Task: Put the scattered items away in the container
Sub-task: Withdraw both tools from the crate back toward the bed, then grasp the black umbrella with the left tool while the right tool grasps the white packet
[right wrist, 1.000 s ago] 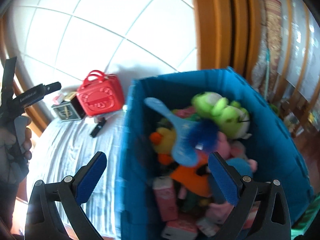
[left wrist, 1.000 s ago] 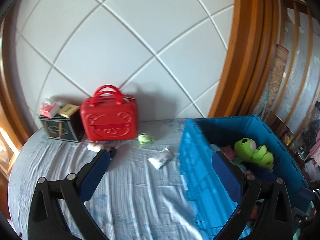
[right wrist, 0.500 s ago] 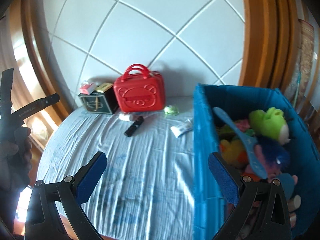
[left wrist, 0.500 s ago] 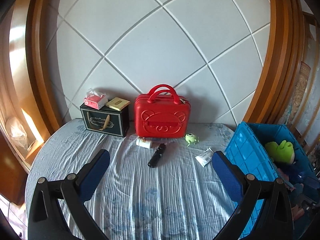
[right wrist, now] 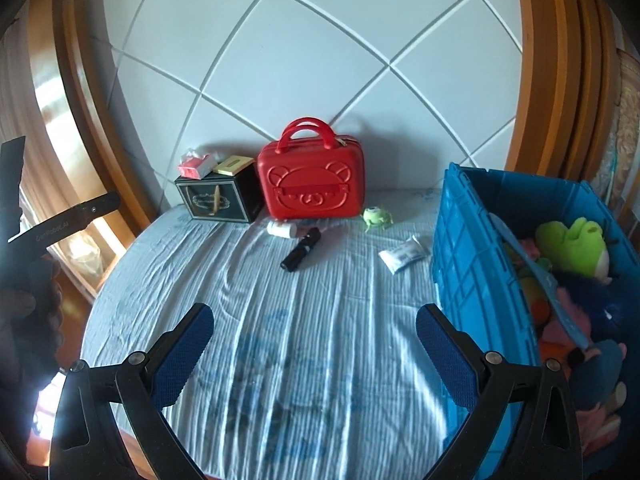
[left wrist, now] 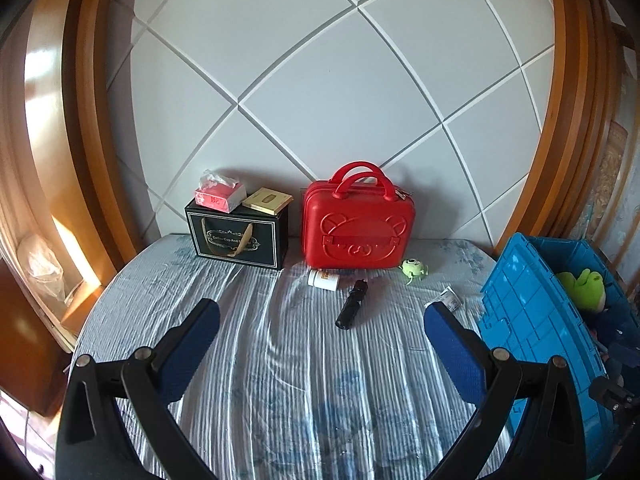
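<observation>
Blue bin (right wrist: 472,240) sits at the frame's right, full of toys. Both tools, left tool (left wrist: 322,322) and right tool (right wrist: 314,326), are wide apart and empty. Next pick: the black torch (right wrist: 301,250) mid-bed (right wrist: 320,340).

Both grippers hover above the bed (left wrist: 280,360), empty: the left gripper (left wrist: 322,320) and right gripper (right wrist: 315,326) each spread their blue-padded fingers wide.

Red bear-embossed case (left wrist: 358,232), black gift box (left wrist: 238,238), white quilted headboard (left wrist: 340,80)
</observation>
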A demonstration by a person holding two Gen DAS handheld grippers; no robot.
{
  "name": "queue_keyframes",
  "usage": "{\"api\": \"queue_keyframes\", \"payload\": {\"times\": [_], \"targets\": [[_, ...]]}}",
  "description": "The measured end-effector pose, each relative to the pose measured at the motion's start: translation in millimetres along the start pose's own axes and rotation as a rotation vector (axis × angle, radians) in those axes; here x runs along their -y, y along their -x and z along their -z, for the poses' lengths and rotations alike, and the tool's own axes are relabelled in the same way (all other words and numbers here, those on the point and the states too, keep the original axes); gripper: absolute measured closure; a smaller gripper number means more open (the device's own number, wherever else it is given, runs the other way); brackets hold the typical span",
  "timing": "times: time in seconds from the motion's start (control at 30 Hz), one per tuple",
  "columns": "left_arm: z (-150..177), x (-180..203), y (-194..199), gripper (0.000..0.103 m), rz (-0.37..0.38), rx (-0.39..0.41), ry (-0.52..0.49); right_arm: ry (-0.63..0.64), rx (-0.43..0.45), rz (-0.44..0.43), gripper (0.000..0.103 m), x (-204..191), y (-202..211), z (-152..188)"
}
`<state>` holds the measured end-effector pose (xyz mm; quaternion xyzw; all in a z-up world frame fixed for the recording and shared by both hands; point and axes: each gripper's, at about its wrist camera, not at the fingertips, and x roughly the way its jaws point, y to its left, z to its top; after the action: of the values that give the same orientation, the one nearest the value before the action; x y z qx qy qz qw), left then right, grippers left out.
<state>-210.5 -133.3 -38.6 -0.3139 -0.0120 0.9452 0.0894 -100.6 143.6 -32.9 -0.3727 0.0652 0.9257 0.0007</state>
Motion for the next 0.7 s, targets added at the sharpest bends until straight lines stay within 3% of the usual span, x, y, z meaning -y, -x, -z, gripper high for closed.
{"api": "queue_keyframes", "payload": {"times": [0.3, 0.7], "targets": [[20.6, -20.9, -48.2, 0.000, 0.033, -0.068, -0.006, -0.004, -0.086, 0.097, 0.000, -13.5, -52.3, 12.7], [51.8, 2.7, -168.6, 0.000, 0.034, -0.161, -0.071, -0.030, -0.213, 0.217, 0.000, 18.6, -196.8, 3.0]]}}
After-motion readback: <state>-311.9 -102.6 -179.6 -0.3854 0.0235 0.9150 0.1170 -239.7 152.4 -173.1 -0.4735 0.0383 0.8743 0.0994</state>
